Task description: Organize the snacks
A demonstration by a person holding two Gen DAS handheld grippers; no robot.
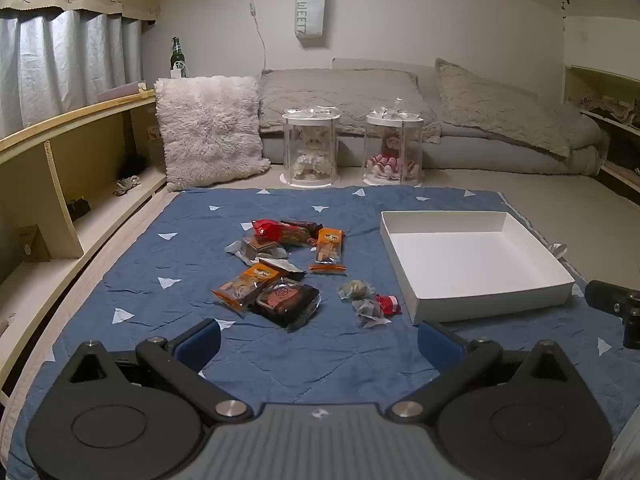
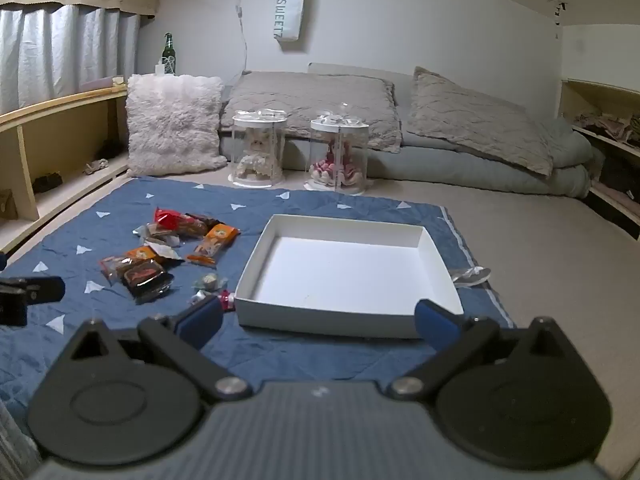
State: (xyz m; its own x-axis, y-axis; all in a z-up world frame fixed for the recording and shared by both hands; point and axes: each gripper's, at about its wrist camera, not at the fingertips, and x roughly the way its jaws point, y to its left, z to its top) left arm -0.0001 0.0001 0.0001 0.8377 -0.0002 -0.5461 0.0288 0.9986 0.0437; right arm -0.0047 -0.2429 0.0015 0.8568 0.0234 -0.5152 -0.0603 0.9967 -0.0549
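Observation:
Several wrapped snacks (image 1: 288, 264) lie in a loose pile on a blue quilted mat (image 1: 200, 248): orange packets, a red wrapper, a dark cake pack (image 1: 286, 300) and small candies (image 1: 370, 302). To their right stands an empty white box (image 1: 472, 256). My left gripper (image 1: 320, 340) hovers open just short of the pile, nothing between its blue pads. The right wrist view shows the same snacks (image 2: 172, 252) at left and the white box (image 2: 348, 272) straight ahead. There my right gripper (image 2: 318, 322) is open and empty in front of the box's near wall.
Two clear cylindrical cases (image 1: 312, 144) with dolls stand beyond the mat, before grey bedding (image 1: 480, 120) and a fluffy white cushion (image 1: 208, 128). Wooden shelves (image 1: 60, 184) run along the left. A silver wrapper (image 2: 472, 276) lies right of the box. Beige floor spreads to the right.

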